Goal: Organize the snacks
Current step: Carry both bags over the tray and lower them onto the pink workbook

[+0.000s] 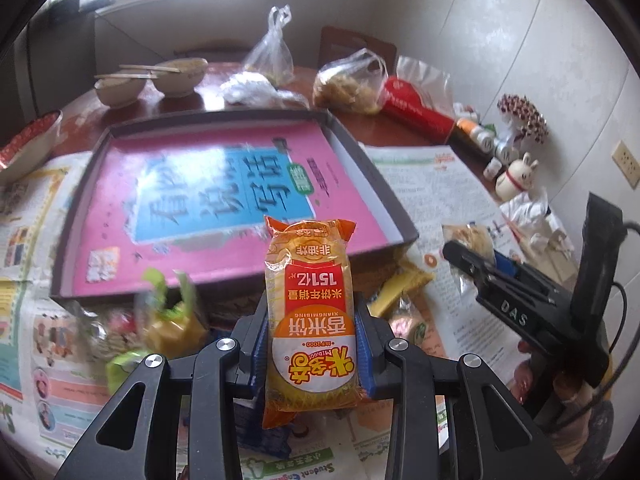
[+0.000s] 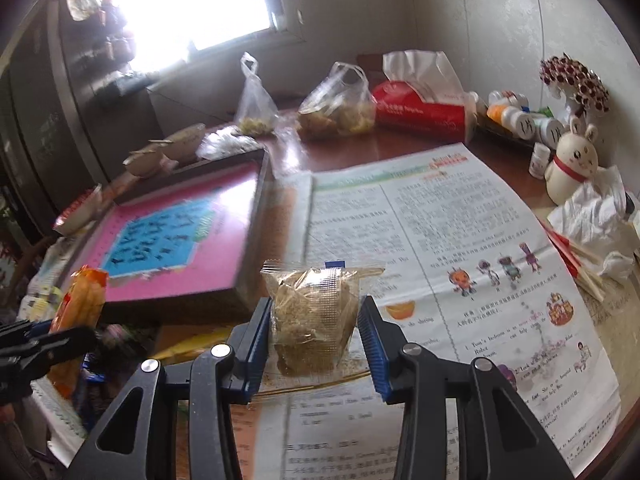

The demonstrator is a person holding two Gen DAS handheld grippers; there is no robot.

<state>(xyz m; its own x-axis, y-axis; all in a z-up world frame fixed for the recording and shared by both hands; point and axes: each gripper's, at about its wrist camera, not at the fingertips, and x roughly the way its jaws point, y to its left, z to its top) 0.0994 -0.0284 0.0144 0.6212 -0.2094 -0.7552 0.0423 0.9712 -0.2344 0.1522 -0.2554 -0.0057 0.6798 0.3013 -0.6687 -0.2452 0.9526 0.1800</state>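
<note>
My left gripper (image 1: 311, 320) is shut on an orange rice-cracker packet (image 1: 310, 312), held upright above the table's near edge. My right gripper (image 2: 314, 320) is shut on a clear packet of a brown crumbly snack (image 2: 314, 320), held above the newspaper. The dark tray (image 1: 360, 148) lined with a pink and blue book cover lies just beyond the left gripper and holds no snacks. The tray also shows at the left in the right wrist view (image 2: 256, 240). Several loose snack packets (image 1: 160, 320) lie in front of the tray. The right gripper (image 1: 472, 264) shows at the right in the left wrist view.
Newspaper (image 2: 440, 220) covers the table. Two bowls with chopsticks (image 1: 152, 76), plastic bags of food (image 1: 352, 84), a red tissue pack (image 2: 420, 108), pill bottles (image 2: 516, 116), a rabbit figurine (image 2: 572, 164) and crumpled tissue (image 2: 592, 212) stand along the back and right.
</note>
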